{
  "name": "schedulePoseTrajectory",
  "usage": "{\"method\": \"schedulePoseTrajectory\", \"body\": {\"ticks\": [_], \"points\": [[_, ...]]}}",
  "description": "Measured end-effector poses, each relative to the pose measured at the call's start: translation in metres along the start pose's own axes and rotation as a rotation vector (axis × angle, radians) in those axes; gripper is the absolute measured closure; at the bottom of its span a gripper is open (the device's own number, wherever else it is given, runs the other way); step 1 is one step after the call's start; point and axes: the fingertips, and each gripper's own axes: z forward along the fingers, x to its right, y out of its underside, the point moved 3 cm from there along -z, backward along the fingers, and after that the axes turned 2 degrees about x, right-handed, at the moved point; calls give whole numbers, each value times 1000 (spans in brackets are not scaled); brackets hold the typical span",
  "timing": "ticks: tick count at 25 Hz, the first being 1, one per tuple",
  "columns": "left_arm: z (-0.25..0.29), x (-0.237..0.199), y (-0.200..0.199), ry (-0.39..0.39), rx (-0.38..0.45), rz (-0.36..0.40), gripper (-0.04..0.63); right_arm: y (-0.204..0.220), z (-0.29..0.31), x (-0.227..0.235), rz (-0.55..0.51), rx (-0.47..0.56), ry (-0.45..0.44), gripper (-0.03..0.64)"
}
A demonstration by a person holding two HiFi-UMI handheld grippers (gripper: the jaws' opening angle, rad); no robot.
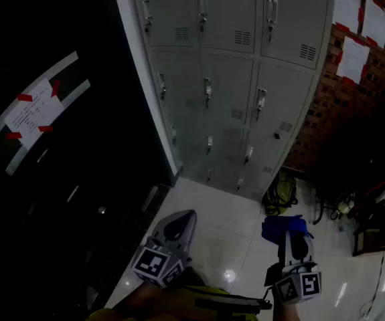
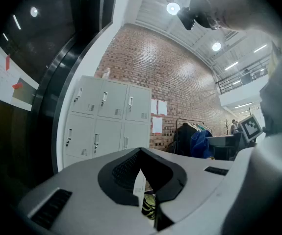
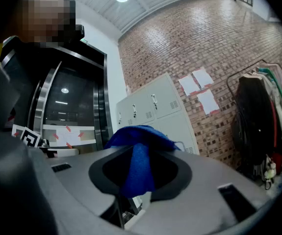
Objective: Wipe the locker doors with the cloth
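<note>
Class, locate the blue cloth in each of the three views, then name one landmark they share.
Head view: blue cloth lower right, at the right gripper tip.
Left gripper view: probably the blue cloth, small, right of centre.
Right gripper view: blue cloth at centre, pinched between the jaws.
Shared landmark: grey lockers.

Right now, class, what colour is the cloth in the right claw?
The cloth is blue, clearest in the right gripper view.

The cloth [image 3: 138,168] is blue, lockers [image 1: 232,79] grey, brick wall [image 3: 190,43] red, floor [image 1: 222,223] white.
</note>
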Motion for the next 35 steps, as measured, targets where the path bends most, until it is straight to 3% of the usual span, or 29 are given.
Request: {"method": "schedulePoseTrajectory", "body": {"ticks": [2, 4, 10, 12, 16, 18, 20, 22, 25, 30, 35], "points": [[5, -15, 3, -14, 0, 8, 591, 4, 12, 2, 12, -5, 8, 511], [10, -30, 3, -23, 3, 7, 546, 9, 24, 1, 19, -9, 11, 511], [61, -103, 0, -16, 22, -2, 545, 29, 97, -5, 6, -15, 35, 511], [89, -138, 3, 13, 29, 4, 454, 37, 135, -7, -9, -5, 55, 511], [156, -222, -10, 47, 102, 6, 383, 49, 234, -12, -15, 33, 114, 511], [190, -260, -32, 83, 146, 29, 383, 46, 293, -19, -28, 53, 127, 511], [219, -295, -49, 142, 134, 44, 390, 39, 349, -28, -47, 71, 130, 511], [244, -332, -56, 179, 96, 42, 502, 31, 393, -38, -67, 88, 143, 511], [282, -375, -64, 165, 84, 38, 548, 21, 441, -40, -106, 81, 170, 511], [339, -409, -63, 162, 75, 36, 552, 20, 530, -24, -96, 77, 149, 511], [356, -416, -71, 150, 74, -3, 552, -1, 627, -39, -100, 108, 95, 511]]}}
